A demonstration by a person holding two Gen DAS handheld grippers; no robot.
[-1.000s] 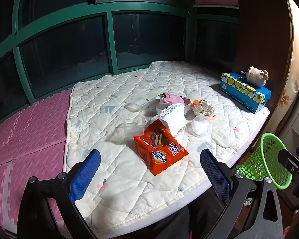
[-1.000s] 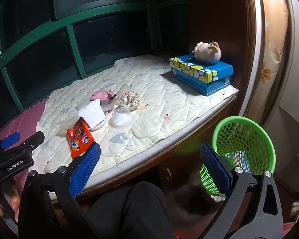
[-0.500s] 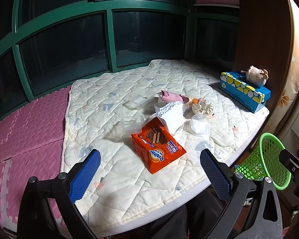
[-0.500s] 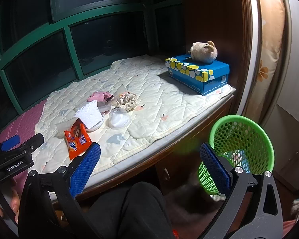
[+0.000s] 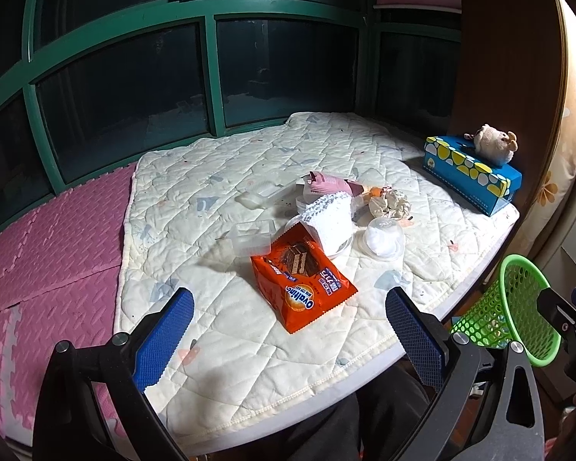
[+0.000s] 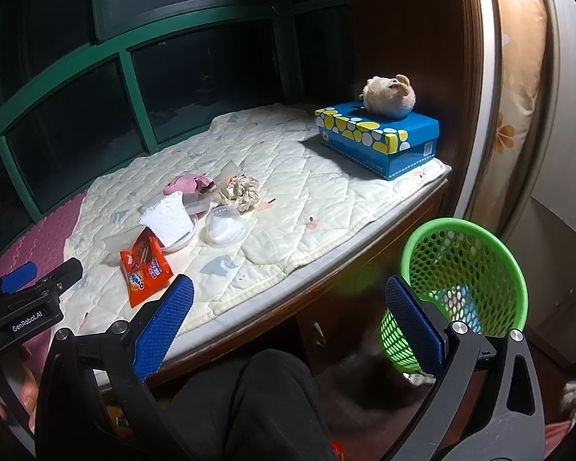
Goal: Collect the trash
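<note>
— What do the left gripper (image 5: 286,332) and the right gripper (image 6: 288,324) look like?

— Each has two black arms with blue pads (image 5: 161,340) of dotted texture, and silver screws (image 5: 460,338) just behind the pads. The left one carries white letters "GenRobot.AI" (image 6: 27,322) on its side.

— And the person?

— Black trousers (image 6: 257,403) show below, between the fingers.
</note>
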